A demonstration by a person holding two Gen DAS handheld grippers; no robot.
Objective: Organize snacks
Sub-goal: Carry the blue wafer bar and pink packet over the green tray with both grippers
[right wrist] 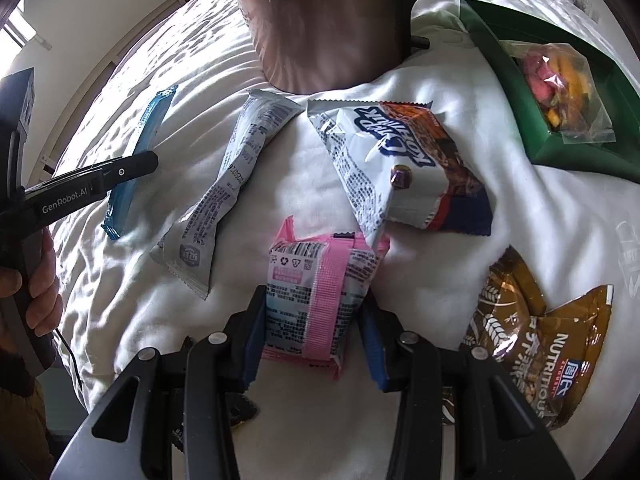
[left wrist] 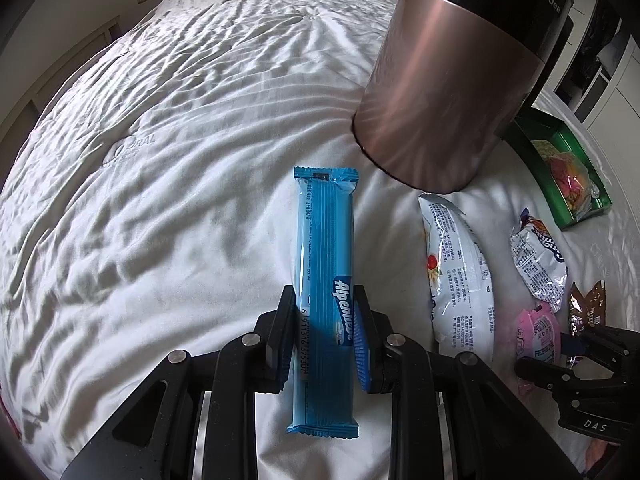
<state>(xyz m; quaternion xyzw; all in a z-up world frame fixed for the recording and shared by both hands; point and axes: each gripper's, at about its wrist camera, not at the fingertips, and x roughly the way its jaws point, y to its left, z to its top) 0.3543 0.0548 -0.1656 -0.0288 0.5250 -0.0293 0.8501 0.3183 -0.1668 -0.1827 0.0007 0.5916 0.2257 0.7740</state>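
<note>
Both grippers carry a snack: the left gripper (left wrist: 324,336) clamps the blue bar (left wrist: 324,264), the right gripper (right wrist: 316,336) the pink packet (right wrist: 316,300). Next, probably, the green tray (right wrist: 560,152) near the bed's edge.

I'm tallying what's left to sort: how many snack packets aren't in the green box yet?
5, maybe more hidden: blue bar in the left gripper, pink packet in the right gripper, long white packet, Quaker bag and brown bag on the bedsheet.

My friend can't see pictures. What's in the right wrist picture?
The right gripper holds a pink snack packet between its fingers above a white bed sheet. Other snack packets lie around, and a green box holds a clear bag of sweets.
</note>
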